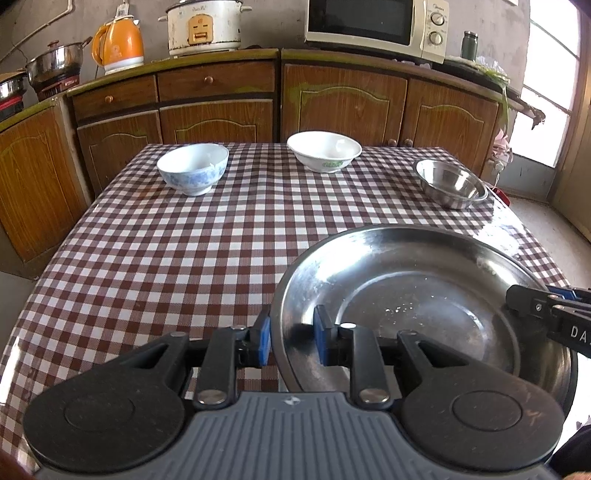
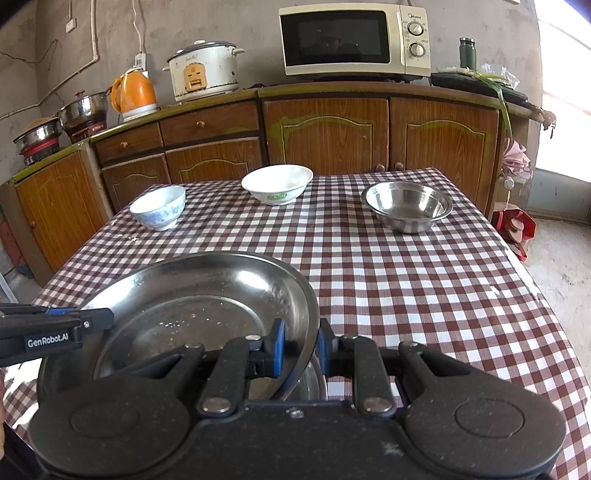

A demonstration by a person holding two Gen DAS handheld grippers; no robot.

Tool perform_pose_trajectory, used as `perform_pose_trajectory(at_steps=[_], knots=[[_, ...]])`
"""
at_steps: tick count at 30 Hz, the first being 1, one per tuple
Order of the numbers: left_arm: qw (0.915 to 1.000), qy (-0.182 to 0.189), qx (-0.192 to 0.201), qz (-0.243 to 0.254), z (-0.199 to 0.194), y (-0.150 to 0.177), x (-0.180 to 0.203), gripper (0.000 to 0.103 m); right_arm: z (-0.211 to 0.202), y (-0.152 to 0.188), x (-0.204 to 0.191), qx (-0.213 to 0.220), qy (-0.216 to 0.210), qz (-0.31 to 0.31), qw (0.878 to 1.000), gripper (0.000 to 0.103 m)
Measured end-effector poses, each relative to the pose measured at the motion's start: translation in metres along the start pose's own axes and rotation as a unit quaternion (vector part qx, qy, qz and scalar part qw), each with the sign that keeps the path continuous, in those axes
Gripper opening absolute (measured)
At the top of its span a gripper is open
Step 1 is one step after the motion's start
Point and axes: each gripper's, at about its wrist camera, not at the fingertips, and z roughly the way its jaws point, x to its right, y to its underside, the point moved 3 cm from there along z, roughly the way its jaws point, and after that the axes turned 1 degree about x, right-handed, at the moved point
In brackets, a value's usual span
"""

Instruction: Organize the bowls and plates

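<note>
left gripper [image 1: 291, 338]: fingers clamped on the left rim of the steel plate [image 1: 424, 306], one blue pad outside the rim, one inside
right gripper [image 2: 300, 350]: fingers clamped on the plate's right rim, same way, pad on each side
steel plate: held between both grippers at the table's near edge, over the checked cloth [image 1: 166, 258]; tilted in the right wrist view; can't tell if its underside touches the table
under plate: more metal shows below the right rim in the right wrist view, can't tell what it is
blue-patterned bowl [image 1: 192, 168]: far left corner of the table, upright
white bowl [image 1: 324, 150]: far edge, middle, upright, green print on its side
steel bowl [image 1: 451, 183]: far right corner, upright, well apart from the plate
background: wood cabinets [image 1: 221, 107] behind the table with microwave [image 1: 376, 27], rice cooker [image 1: 203, 26], orange kettle [image 1: 119, 46]
</note>
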Motion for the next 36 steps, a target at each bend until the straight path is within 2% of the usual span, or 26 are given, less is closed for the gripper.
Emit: perform_pose_trajectory(at_steps=[22,36], knots=[[0.9995,0.004,-0.016,0.026,0.025,0.027,0.001,0.026,0.024,0.029,0.004,-0.037,0.011,-0.008,0.999,0.024],[0.9993,0.008,-0.030,0.022,0.036,0.034,-0.001,0.027,0.034,0.038,0.005,-0.053,0.013,-0.013,0.998,0.025]])
